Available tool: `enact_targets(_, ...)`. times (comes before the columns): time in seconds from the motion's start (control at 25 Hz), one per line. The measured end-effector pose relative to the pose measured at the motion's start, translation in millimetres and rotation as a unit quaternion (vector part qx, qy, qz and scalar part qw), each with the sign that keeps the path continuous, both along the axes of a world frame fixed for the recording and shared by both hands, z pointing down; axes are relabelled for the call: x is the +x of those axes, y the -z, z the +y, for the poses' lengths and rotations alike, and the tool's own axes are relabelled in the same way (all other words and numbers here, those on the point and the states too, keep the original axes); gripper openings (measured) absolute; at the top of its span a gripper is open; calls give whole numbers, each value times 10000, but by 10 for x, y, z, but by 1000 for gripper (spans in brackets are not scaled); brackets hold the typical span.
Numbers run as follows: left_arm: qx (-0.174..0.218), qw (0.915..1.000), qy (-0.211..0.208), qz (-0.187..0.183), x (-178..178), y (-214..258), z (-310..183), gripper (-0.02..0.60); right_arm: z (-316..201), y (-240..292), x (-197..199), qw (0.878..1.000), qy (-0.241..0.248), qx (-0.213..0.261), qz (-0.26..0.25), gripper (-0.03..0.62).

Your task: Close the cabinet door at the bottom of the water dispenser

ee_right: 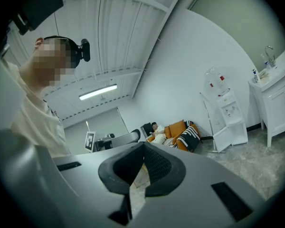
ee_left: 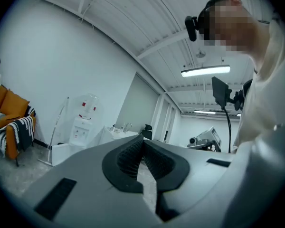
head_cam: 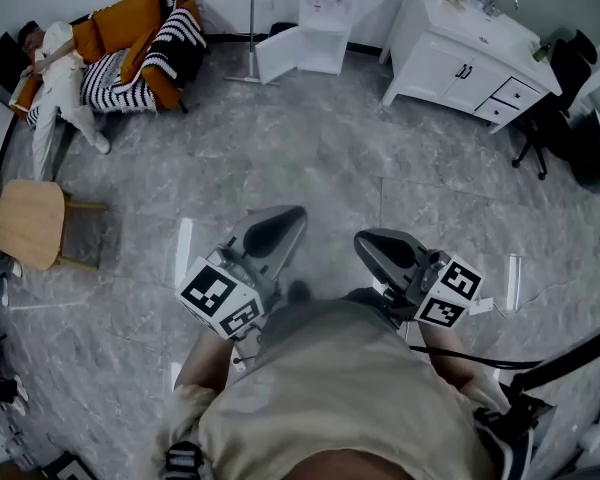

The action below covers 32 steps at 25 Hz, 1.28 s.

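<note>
Grey stone floor (head_cam: 310,158), cabinet door (head_cam: 280,56) ajar, left gripper (ee_left: 142,142) and right gripper (ee_right: 143,148) fingers together.

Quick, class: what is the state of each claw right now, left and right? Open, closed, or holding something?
Left claw: closed, nothing between its jaws.
Right claw: closed, nothing held.
</note>
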State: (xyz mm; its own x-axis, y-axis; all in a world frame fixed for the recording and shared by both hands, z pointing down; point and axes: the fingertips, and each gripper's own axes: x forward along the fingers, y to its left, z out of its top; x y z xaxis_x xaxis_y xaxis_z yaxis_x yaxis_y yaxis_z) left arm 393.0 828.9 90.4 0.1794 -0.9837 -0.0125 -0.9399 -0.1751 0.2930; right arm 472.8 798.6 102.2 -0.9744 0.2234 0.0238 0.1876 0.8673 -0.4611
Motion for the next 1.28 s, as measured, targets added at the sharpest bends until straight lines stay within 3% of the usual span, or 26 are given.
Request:
enact_targets(0.4,-185,9994,210,-194,-156,-62,-53,-5,-58,-86,-255,9998,91,17,164,15)
enact_targets(0.68,-520,9968,233,-552,-116,-123,-410,-5,-378,-140,-352,9992,390,-106,24,15)
enact_targets(0.84,-627,9960,195,-599,-167,-122,-865,-5,-717,-164,-454,9982,569,-170,-57,15)
enact_targets(1.12,-754,9919,-43,-1020,37,-38,-1872,-5,-1638,-233,-376,9977,368,-537,-200,15)
enact_targets(1.28,-861,9891,-46,-1195,160,-45,-2303,-5,-2043,-222,-268,9987,395,-164,-260,15)
